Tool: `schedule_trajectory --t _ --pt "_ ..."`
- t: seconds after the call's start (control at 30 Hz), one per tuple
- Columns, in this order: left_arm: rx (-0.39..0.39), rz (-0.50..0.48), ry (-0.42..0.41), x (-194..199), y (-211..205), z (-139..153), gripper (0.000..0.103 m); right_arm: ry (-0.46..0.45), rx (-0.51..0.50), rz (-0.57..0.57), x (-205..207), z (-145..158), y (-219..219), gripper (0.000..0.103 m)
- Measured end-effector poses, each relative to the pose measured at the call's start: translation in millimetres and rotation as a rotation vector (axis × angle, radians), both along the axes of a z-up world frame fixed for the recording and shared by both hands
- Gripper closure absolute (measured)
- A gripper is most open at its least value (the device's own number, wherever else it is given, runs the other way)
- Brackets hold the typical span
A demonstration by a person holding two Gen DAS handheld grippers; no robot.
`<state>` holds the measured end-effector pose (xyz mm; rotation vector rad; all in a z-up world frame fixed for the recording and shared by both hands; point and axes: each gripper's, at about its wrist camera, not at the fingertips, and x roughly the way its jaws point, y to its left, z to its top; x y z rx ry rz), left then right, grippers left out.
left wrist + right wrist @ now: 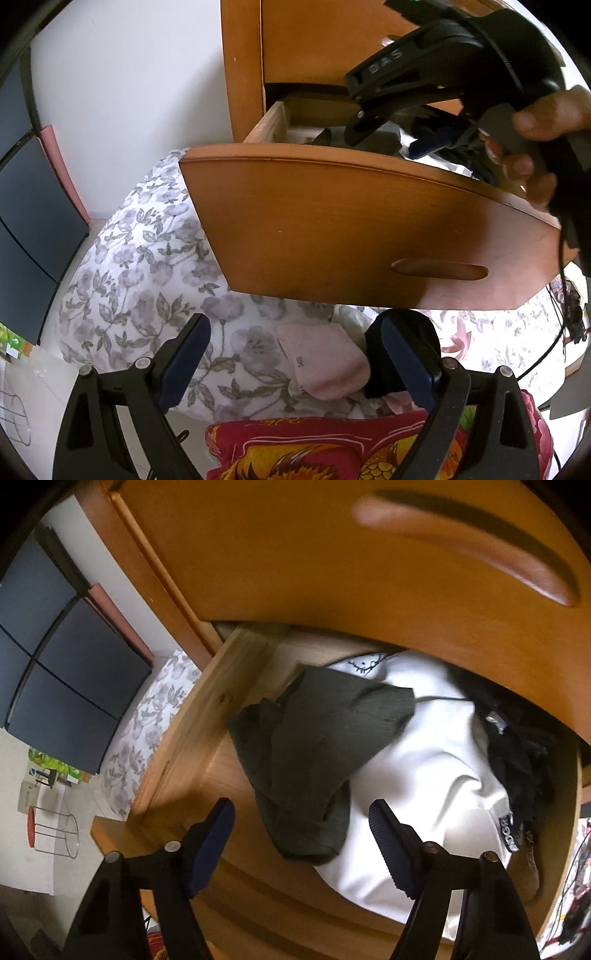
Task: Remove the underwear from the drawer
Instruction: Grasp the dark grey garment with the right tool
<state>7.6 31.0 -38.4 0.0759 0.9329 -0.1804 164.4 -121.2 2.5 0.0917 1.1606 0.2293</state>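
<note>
The wooden drawer stands pulled out over the bed. Inside it lie a dark olive garment, a white garment beneath it, and black clothing at the right. My right gripper hovers open just above the olive garment, touching nothing. The left wrist view shows that gripper held by a hand over the drawer's opening. My left gripper is open and low in front of the drawer. Between its fingers a pink garment lies on the bed.
A floral bedsheet lies under the drawer front, with a red patterned blanket nearer me. Dark cabinet panels stand at the left. A wire stand is on the floor. Cables hang at the right.
</note>
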Motion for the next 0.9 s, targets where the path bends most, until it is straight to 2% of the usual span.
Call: schedule_trajectory --t 0.03,0.17,0.37,0.63,0.73,0.9 --pt "-0.004 -0.002 0.002 0 1 0 0.009 0.005 0.002 0.002 2 -2 1 0.031" --pt "-0.014 -0.005 0.011 1 1 -1 0.009 -0.004 0.004 0.006 9 -4 6 0.035" --pt "-0.023 -0.009 0.016 2 1 -2 0.009 -0.008 0.050 0.010 15 -5 11 0.051" --pt "-0.032 -0.010 0.023 3 1 -2 0.009 0.020 0.000 -0.016 24 -20 16 0.085" --pt "-0.032 -0.009 0.024 3 1 -3 0.009 0.015 0.011 -0.029 24 -22 12 0.091" --pt "-0.032 -0.009 0.025 3 1 -2 0.009 -0.006 0.065 -0.048 19 -15 1 0.095"
